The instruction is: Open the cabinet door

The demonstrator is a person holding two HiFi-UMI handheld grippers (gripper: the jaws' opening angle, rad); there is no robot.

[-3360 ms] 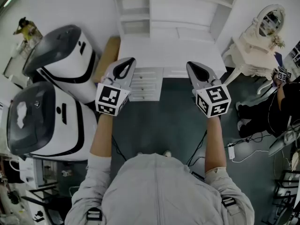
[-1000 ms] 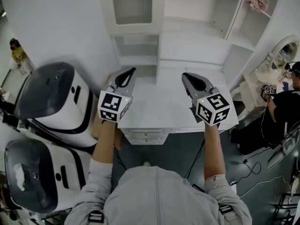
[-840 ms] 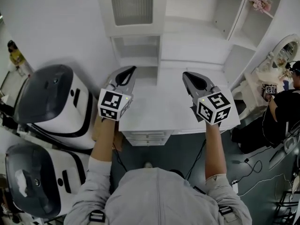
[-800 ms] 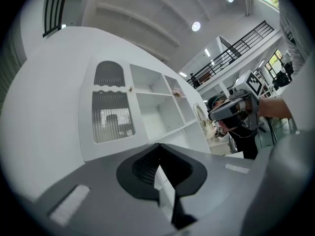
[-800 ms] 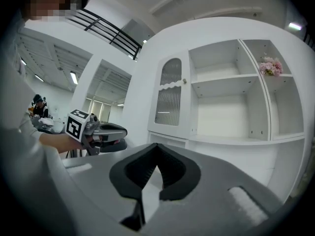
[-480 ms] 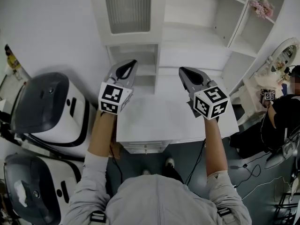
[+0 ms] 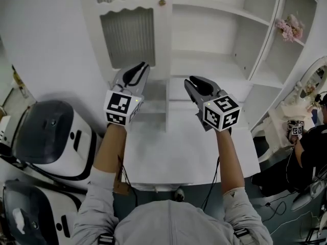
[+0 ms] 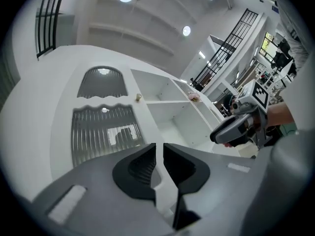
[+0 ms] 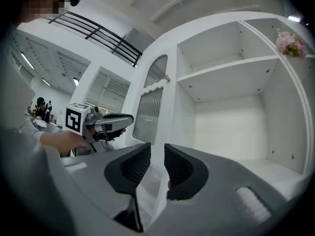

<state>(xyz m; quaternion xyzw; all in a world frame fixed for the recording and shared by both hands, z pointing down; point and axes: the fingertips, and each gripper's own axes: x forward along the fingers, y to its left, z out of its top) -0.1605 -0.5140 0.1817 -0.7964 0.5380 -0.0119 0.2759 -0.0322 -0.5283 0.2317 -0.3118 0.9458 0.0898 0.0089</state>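
A white cabinet door point(image 7: 127, 40) with a ribbed glass panel stands closed at the upper left of a desk hutch. A small round knob point(image 7: 162, 3) sits near its top right corner. My left gripper point(image 7: 141, 66) hovers in front of the door's lower part, apart from it. In the left gripper view the door point(image 8: 103, 132) and knob point(image 8: 139, 97) lie ahead of this gripper point(image 8: 159, 147), whose jaws are opening with nothing between them. My right gripper point(image 7: 192, 79) floats before the open shelves. Its jaws point(image 9: 157, 149) are also opening and empty, with the knob point(image 9: 168, 78) up ahead.
Open white shelves point(image 7: 219, 29) fill the hutch to the right of the door, with pink flowers point(image 7: 289, 27) on a side shelf. The white desk top point(image 7: 179, 152) lies below my arms. Two white and dark machines point(image 7: 51, 137) stand at the left. A person point(image 7: 311, 147) sits at the far right.
Both grippers have risen and moved forward over the desk toward the hutch. The door and its knob have come into view. Both pairs of jaws have parted slightly.
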